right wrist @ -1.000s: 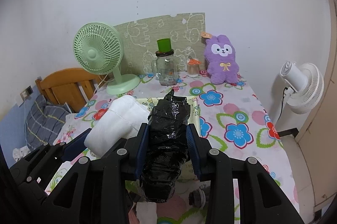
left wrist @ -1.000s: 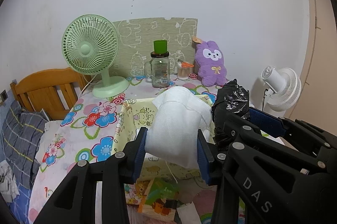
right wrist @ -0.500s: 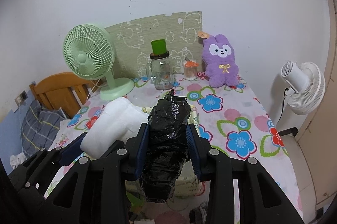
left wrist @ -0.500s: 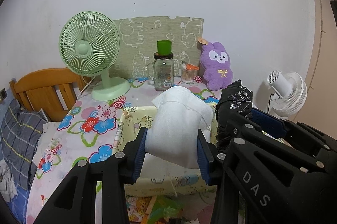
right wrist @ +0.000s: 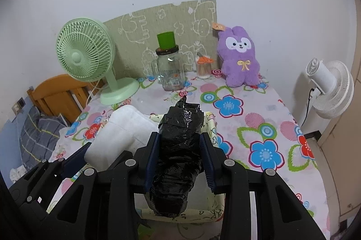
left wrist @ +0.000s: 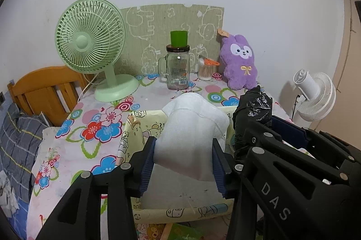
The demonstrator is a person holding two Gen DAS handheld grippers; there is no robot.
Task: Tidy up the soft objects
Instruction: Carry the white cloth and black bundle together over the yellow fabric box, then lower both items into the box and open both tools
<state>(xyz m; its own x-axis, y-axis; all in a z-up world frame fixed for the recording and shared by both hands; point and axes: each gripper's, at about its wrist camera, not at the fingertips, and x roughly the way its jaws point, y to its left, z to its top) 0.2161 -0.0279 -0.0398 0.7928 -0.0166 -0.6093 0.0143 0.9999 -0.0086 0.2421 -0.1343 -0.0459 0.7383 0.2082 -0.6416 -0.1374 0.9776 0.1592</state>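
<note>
Both hand-held grippers hang side by side over the pale yellow fabric bin [left wrist: 133, 134] at the near edge of the flowered bench [right wrist: 266, 118]. The left hand-held gripper [left wrist: 183, 163] carries the white pad [left wrist: 191, 134], a folded soft bundle wedged between its blue pads [left wrist: 149, 163]; its jaws have just been opening a little, yet the pad sits between them and both pads touch its sides. The pad's upper end leans away toward the wall, above the bin's open top.

The right hand-held gripper [right wrist: 179, 161] is clamped on the black bag [right wrist: 178, 149], a crinkled plastic bundle standing nearly upright, its knotted tip pointing up and its lower end hanging below the fingers [right wrist: 207, 163], over the bin's near rim. The jaws stand narrowly apart with the bag filling the gap. In the left wrist view the bag shows just right of the pad, close beside it.

Along the back of the bench stand a green fan [left wrist: 90, 41], a glass jar [left wrist: 177, 69] with a green cup [left wrist: 179, 38] on its lid, a small tub of cotton swabs [left wrist: 205, 72] and a purple plush [left wrist: 240, 61] against the wall. A white fan [right wrist: 329, 86] stands off the bench to the right, and a wooden chair [left wrist: 45, 91] sits to the left.
</note>
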